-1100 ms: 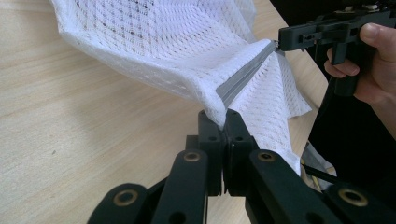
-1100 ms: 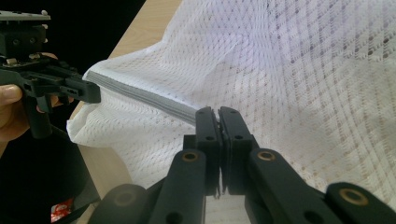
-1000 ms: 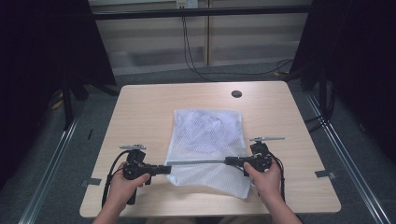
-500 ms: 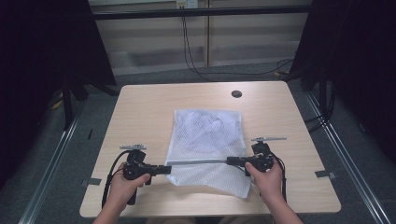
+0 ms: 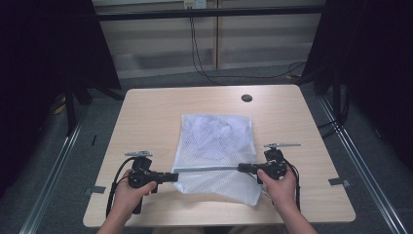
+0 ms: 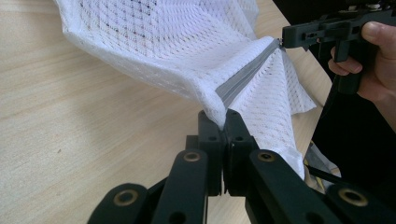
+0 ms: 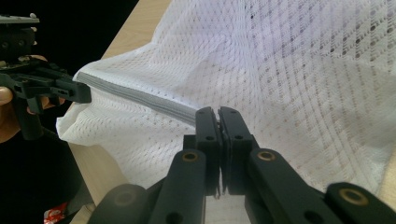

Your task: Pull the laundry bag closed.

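Jaws of both the left gripper (image 5: 170,177) and right gripper (image 5: 243,168) still pinch the mesh bag's (image 5: 216,141) grey zipper strip (image 5: 207,169); nothing has moved.

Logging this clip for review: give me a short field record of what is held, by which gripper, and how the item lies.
item: white mesh bag with grey zipper
surface: wooden table
left gripper: shut on the zipper's left end
right gripper: shut on the zipper's right end
zipper state: pulled taut and straight between the grippers
bag pose: far part flat on the table, near edge lifted at the zipper
other: dark round spot near the far edge
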Demonstrator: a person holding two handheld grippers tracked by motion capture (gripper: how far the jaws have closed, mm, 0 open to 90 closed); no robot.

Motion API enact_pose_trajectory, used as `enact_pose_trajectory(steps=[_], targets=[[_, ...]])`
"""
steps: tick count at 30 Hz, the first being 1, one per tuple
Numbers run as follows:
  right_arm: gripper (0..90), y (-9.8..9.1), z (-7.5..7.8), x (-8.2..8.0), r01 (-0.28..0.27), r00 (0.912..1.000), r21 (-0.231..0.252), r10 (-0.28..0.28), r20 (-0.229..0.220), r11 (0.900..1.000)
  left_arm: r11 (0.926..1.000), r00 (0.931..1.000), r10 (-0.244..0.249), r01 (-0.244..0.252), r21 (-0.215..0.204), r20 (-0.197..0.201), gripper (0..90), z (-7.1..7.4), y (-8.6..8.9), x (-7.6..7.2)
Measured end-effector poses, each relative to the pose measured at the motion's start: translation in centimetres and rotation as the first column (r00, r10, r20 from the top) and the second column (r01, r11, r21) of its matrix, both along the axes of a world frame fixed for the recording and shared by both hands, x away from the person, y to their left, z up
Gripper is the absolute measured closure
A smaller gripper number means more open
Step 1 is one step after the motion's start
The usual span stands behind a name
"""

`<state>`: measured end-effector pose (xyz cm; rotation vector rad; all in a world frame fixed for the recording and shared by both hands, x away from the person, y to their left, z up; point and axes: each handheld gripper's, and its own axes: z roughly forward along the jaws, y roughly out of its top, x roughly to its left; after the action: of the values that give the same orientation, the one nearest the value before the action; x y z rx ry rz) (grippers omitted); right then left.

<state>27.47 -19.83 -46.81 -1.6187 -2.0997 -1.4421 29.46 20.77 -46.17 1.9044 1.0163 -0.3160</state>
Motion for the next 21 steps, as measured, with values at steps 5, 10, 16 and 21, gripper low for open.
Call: enact_pose_trajectory(steps=[5, 10, 16, 21], targets=[[87.8, -0.1, 0.0, -0.1, -0.003, 1.0, 0.004, 0.003, 0.0, 1.0, 1.0, 1.0, 0.004, -0.004, 0.002, 0.0, 88.3, 0.0, -0.1, -0.1], [87.8, -0.3, -0.1, -0.1, 0.003, 1.0, -0.002, -0.003, -0.006, 1.0, 1.0, 1.0, 0.007, -0.007, 0.005, -0.001, 88.3, 0.0, 0.0, 0.0], [87.8, -1.2, -0.3, -0.3, 0.015, 0.9998, -0.003, -0.015, -0.01, 0.9999, 0.9999, 1.0, 0.008, -0.008, 0.006, -0.003, 88.3, 0.0, 0.0, 0.0], [87.8, -1.5, -0.2, -0.4, 0.021, 0.9997, -0.004, -0.021, -0.008, 0.9998, 0.9999, 0.9999, 0.01, -0.01, 0.006, -0.004, 88.3, 0.0, -0.1, -0.1]])
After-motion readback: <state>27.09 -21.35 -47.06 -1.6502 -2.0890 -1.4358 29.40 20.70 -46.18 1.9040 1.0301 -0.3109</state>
